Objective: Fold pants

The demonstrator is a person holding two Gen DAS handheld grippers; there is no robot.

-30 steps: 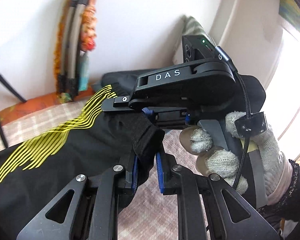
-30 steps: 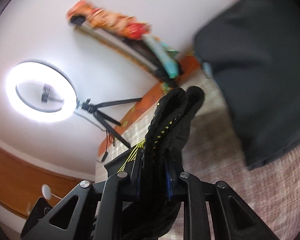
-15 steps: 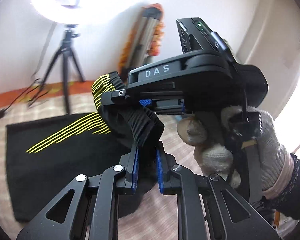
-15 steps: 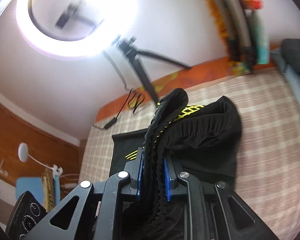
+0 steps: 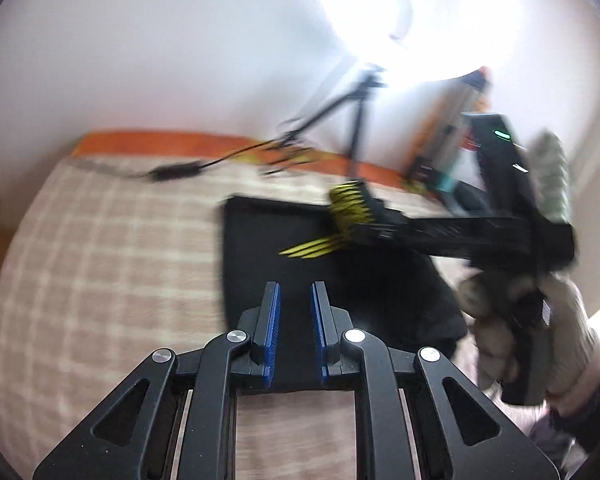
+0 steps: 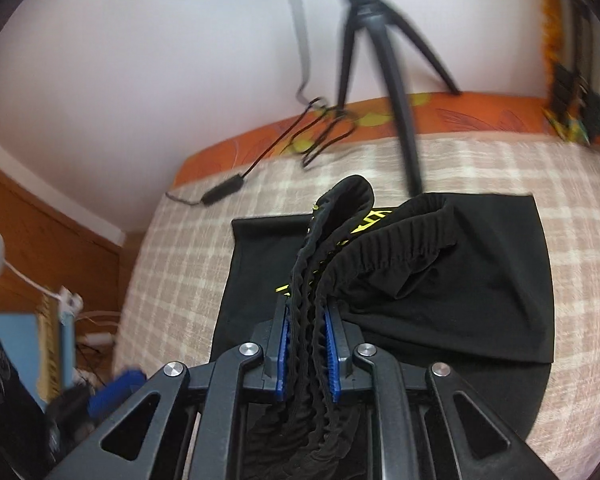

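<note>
While the right gripper (image 6: 308,350) grips the waistband (image 6: 384,246) over the pants (image 5: 300,248) on the bed (image 5: 112,264), the left gripper (image 5: 294,334), narrowly parted, holds nothing; next, lay the waistband flat.

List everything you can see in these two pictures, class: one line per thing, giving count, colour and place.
pants: one, black with yellow stripes, on the bed, waistband lifted
bed: one, beige check cover
tripod: one, black, at the bed's far edge
ring light: one, white, lit, atop the tripod
cable: one, black, by the tripod
left claw: one, black with blue pads, open
right claw: one, shut on the waistband
gloved hand: one, grey-white, holding the right claw
</note>
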